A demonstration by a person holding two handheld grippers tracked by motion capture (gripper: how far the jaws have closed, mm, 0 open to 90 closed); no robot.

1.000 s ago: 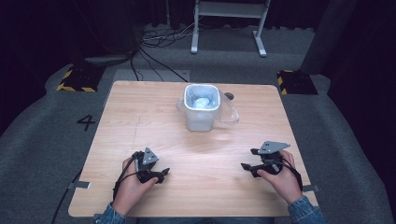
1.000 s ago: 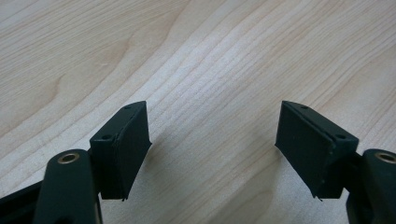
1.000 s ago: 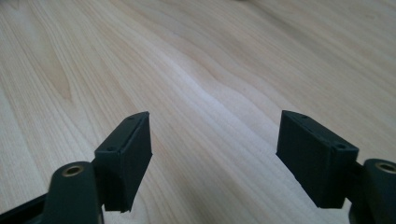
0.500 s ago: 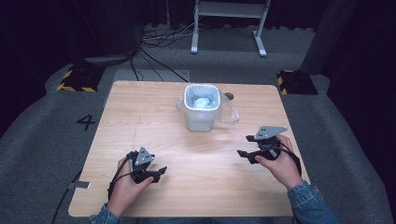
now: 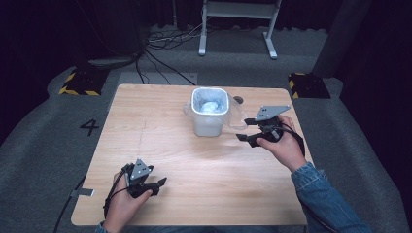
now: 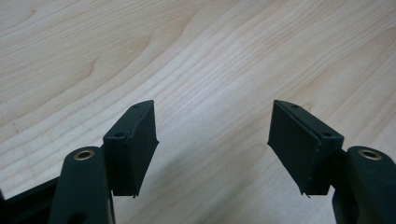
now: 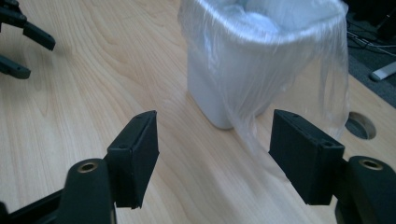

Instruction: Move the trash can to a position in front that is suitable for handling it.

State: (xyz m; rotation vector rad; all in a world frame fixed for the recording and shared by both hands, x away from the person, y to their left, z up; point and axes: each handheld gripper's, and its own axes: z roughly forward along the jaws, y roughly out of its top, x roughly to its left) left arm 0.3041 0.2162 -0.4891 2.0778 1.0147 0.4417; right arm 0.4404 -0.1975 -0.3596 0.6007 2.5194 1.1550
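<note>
Where grey carpet [image 5: 43,145] surrounds it, wooden table [image 5: 160,121], lined bin [image 5: 210,112], dark backdrop

Wooden table [image 5: 160,121]: bag-lined white bin [image 5: 209,119] upright near far edge; hole [image 7: 360,125] beside it.

A lab or recording studio is showing here. Black curtains [image 5: 58,29] are surrounding a wooden desk [image 5: 160,121]. Cables [image 5: 160,41] are trailing over grey carpet [image 5: 43,145] marked with a number [image 5: 90,127].

Both grippers are black — the left gripper [image 5: 156,184] and right gripper [image 5: 246,129] each carry a grey three-cornered plate, brass-ringed holes, trailing cables; the right forearm wears a denim sleeve [image 5: 326,199].
</note>
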